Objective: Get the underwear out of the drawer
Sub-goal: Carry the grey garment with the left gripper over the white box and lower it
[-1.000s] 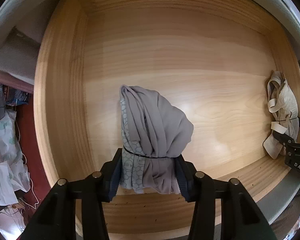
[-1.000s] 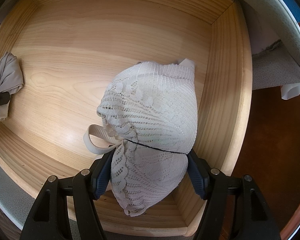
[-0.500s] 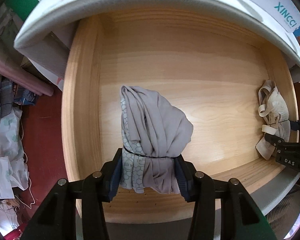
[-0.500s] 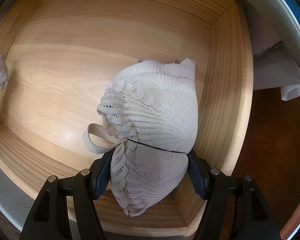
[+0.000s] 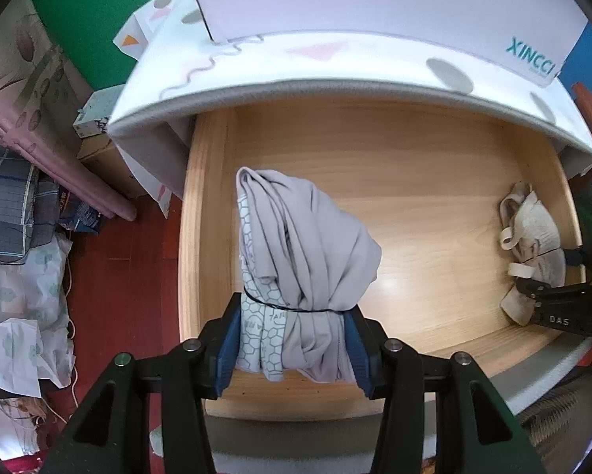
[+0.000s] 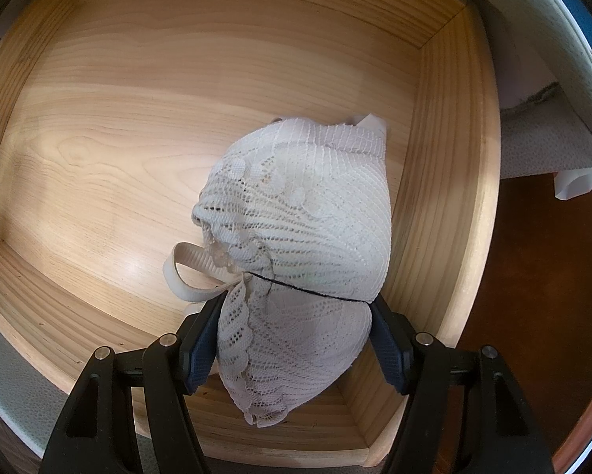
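Observation:
My left gripper [image 5: 292, 339] is shut on a bundle of grey underwear [image 5: 303, 252] with a hexagon-print piece in it, and holds it high above the open wooden drawer [image 5: 414, 181]. My right gripper [image 6: 296, 335] is shut on a white lace bra [image 6: 303, 229] and holds it low inside the drawer [image 6: 98, 118], near its right wall. A loose strap hangs at the bra's left. The bra [image 5: 532, 245] and the right gripper [image 5: 540, 296] also show at the right of the left wrist view.
A white mattress edge [image 5: 335, 67] with a white box [image 5: 374, 4] on it overhangs the drawer's back. Left of the drawer lie red floor [image 5: 118, 276], bedding and bags [image 5: 15, 260]. The drawer's right wall [image 6: 450, 197] stands close beside the bra.
My left gripper has risen well above the drawer with the grey bundle, so the mattress and floor come into view. The right gripper has stayed in place with the bra.

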Tool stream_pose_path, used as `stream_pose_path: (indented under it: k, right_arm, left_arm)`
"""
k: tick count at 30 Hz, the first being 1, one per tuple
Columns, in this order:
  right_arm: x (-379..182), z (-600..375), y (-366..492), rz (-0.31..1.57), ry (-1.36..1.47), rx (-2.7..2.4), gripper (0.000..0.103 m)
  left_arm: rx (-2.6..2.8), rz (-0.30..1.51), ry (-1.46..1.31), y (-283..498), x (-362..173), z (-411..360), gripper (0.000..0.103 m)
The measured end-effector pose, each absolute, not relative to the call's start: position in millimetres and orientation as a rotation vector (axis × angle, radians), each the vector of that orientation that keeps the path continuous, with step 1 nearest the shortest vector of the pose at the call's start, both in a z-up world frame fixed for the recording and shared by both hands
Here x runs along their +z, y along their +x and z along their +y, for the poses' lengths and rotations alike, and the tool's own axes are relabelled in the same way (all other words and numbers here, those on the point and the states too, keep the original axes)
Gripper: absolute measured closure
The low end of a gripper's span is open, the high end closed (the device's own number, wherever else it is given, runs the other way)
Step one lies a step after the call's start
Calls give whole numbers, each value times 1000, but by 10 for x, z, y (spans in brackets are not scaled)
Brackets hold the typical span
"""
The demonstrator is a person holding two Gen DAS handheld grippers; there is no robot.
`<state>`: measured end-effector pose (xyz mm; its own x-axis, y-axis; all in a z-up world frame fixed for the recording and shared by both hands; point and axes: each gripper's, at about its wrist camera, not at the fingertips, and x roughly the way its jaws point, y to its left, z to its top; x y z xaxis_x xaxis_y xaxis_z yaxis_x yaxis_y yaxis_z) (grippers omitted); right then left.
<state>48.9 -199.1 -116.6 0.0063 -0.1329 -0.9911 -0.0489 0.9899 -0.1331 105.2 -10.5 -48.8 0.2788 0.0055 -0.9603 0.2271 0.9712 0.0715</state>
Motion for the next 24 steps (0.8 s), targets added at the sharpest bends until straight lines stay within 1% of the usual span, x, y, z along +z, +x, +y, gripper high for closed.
stream_pose_path:
  k: [4, 11, 16, 24]
  right_arm:
    - [-1170, -1994, 485, 1572, -160, -52, 38]
    - [-1164, -1984, 497, 1572, -157, -53, 38]
    - [-1168, -1986, 496, 1572, -158, -53, 38]
    - [-1163, -1976, 508, 1573, -159, -53, 38]
  left_arm:
    - [-131, 1230, 229, 974, -375, -64, 55]
    - [-148, 1119, 249, 784, 35, 26, 55]
    - [-174, 1036, 200, 757, 501, 158, 55]
    - [-186, 855, 142, 981, 1490, 307, 55]
